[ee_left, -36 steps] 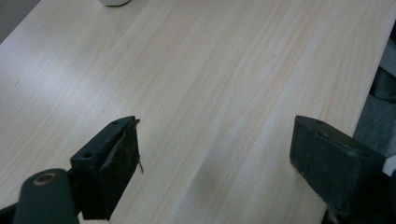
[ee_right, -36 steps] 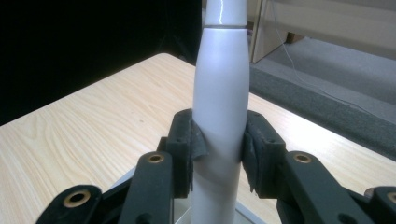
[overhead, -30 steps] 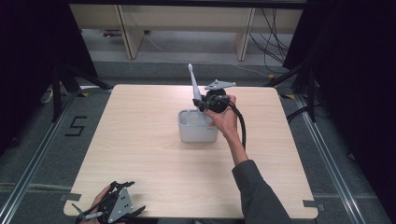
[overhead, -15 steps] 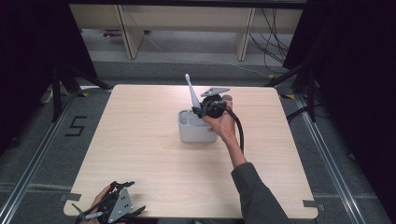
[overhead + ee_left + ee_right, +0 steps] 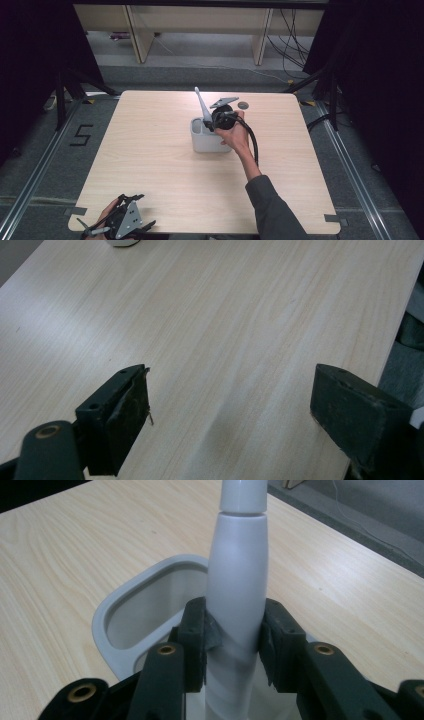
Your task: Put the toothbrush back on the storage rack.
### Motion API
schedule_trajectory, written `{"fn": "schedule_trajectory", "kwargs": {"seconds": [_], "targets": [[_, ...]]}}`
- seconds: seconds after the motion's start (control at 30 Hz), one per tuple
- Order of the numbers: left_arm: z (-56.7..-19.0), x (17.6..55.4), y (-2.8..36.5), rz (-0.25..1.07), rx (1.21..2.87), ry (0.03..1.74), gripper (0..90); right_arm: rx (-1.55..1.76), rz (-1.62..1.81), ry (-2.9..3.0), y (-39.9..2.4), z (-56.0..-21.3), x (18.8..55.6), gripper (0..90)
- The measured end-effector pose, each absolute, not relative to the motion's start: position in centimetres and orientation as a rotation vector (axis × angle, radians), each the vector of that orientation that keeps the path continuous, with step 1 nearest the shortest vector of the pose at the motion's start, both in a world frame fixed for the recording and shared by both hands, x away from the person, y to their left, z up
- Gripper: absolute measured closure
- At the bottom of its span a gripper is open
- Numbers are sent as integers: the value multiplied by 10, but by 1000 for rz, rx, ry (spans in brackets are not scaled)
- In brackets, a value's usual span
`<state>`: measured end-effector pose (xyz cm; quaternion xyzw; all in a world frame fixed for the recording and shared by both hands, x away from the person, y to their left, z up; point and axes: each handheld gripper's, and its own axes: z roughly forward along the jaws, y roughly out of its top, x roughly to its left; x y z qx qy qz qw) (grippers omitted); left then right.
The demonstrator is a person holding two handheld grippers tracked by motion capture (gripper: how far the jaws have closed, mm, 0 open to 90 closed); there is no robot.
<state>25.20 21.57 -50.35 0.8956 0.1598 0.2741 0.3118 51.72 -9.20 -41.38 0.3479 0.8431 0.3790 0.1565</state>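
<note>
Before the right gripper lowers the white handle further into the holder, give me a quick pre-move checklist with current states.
1. Right gripper jaws clamped on the white handle: ok.
2. Handle positioned over the grey holder: ok.
3. Holder compartment beside the handle free of objects: ok.
4. Handle's lower end inside the holder: cannot tell, hidden by the jaws.
5. Left gripper open, resting away at the table's near edge: ok.
6. Holder upright on the table: ok.

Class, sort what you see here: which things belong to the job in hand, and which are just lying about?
In the job: right gripper, shut on the white handle; grey holder.
Lying about: small dark disc on the table; left gripper, open.
</note>
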Motion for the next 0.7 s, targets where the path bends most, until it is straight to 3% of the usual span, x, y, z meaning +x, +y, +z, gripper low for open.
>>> {"fn": "schedule_trajectory", "kwargs": {"seconds": [0.7], "targets": [[-503, 252, 216, 736, 2362, 426, 154, 1021, 989, 2473, -87, -424, 521, 660]]}}
